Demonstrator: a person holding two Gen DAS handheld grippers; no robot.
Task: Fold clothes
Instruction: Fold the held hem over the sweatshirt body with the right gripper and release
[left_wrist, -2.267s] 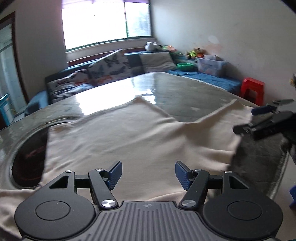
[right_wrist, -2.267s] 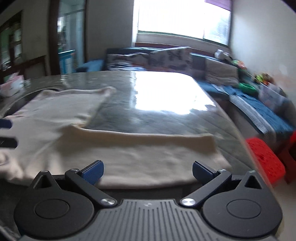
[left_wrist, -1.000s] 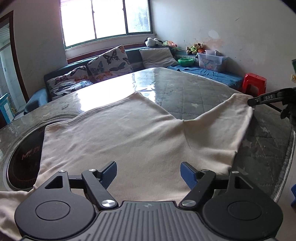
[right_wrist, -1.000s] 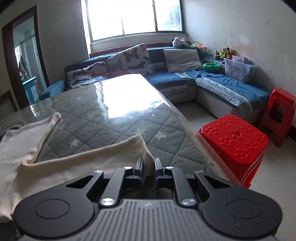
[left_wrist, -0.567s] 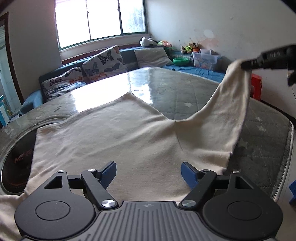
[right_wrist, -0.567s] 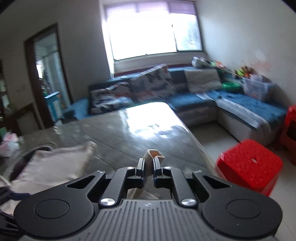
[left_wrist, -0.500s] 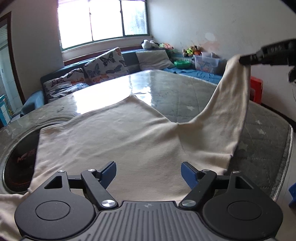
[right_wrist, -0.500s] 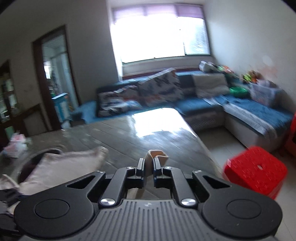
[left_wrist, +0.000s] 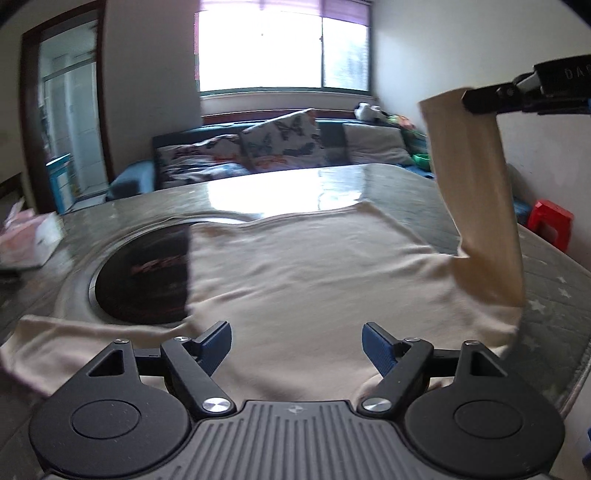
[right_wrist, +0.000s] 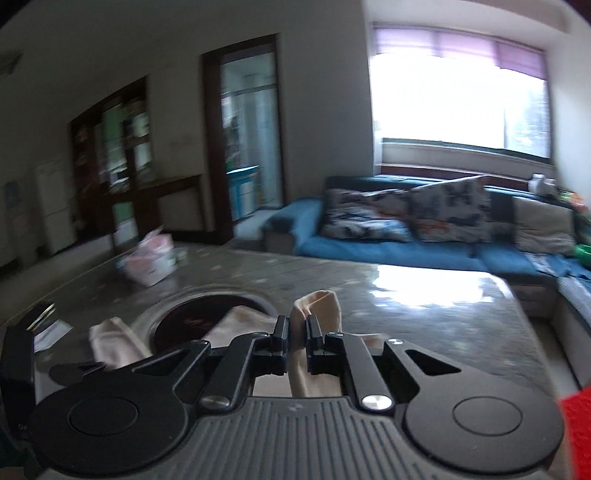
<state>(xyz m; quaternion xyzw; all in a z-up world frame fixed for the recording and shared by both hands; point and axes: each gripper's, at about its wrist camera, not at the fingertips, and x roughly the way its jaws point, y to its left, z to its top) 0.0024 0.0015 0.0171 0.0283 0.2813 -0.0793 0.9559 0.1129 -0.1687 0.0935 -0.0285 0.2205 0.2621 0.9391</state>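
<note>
Cream garment (left_wrist: 314, 280) spread flat on quilted table (left_wrist: 554, 295), near edge under left gripper (left_wrist: 296, 341). Left gripper jaws spread wide, nothing between. Right gripper (right_wrist: 296, 334) pressed together, pinching sleeve (left_wrist: 476, 192) end, lifted above table. Dark round inset (left_wrist: 144, 280) partly covered, possibly cooktop; view blurred.

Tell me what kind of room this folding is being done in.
Most likely a home living room that doubles as a dining area. A blue corner sofa with butterfly-print cushions runs under a wide window, and the cream garment lies on a large glass-topped table with a round inset cooktop.
</note>
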